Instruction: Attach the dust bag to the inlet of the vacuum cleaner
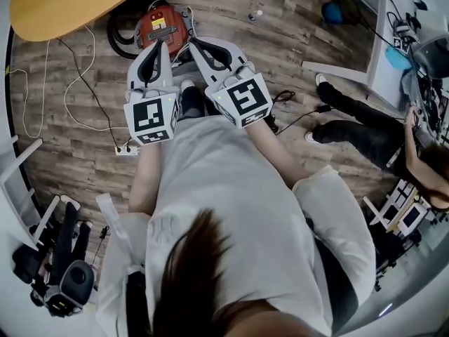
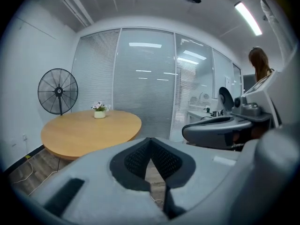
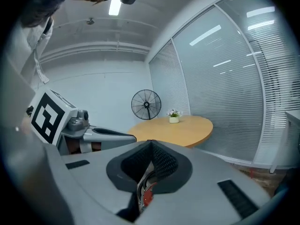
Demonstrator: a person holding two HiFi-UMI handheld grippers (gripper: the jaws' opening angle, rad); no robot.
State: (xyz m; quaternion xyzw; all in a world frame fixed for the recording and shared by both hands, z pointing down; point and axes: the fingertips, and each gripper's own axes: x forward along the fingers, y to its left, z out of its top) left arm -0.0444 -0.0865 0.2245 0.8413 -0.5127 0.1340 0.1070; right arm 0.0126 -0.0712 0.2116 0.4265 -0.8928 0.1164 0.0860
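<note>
— Well, is the dust bag attached?
— Probably. Your left gripper [image 1: 157, 45] and right gripper [image 1: 193, 45] are closed and empty above the vacuum cleaner [image 1: 163, 25] on the floor [image 1: 280, 48]; no loose bag shows.

You can read no text anywhere. The yellow-and-white label [image 1: 160, 25] on top of the red vacuum cleaner [image 1: 168, 34] is too small and blurred to make out.
</note>
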